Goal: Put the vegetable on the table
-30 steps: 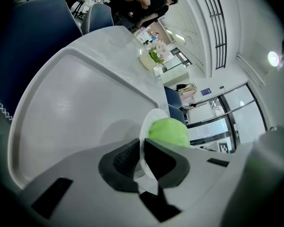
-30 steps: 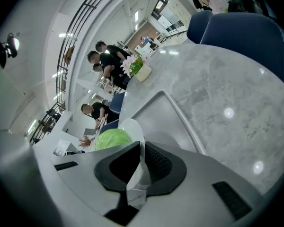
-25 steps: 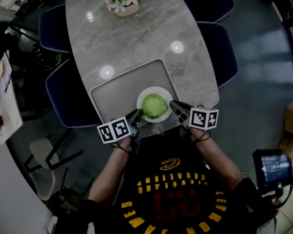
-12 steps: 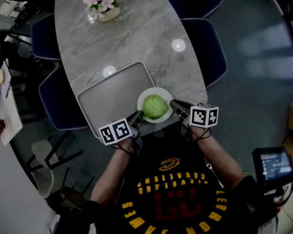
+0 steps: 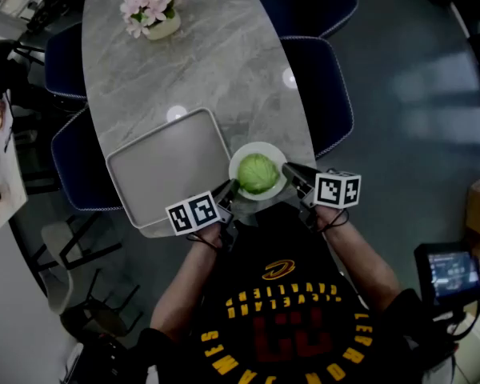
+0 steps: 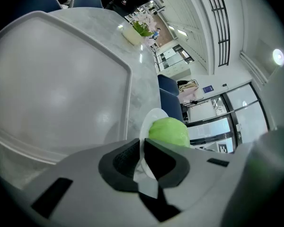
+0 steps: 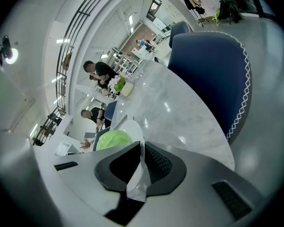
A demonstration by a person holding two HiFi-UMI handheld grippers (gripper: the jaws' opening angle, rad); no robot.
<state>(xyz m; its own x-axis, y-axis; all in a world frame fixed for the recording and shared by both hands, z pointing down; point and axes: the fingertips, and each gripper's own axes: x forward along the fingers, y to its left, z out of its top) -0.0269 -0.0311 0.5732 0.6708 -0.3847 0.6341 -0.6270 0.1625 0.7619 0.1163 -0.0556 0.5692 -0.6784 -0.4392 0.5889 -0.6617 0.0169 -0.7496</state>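
Two tools share one load: the left tool is clamped shut on the rim of a white plate on the side facing the grey tray, and the right tool is clamped shut on the rim away from the tray. A round green cabbage sits loose in the middle of the plate, which hangs just beside the tray's right edge, over the near end of the marble bench. Whether the plate already touches the stone cannot be told. The risk looks plain. Each hold is only a thin pinch on a smooth lip, so if one side dips or the two tools pull apart, the plate could slip or tilt and the cabbage could roll off. So close to the bench's near edge, it could then fall to the floor. A drift toward the tray could also knock the plate on the tray's raised lip. The person stands at the bench end on the near side of the tray, with the left forearm and right forearm reaching forward and converging on the plate, elbows bent, marker cubes uppermost.
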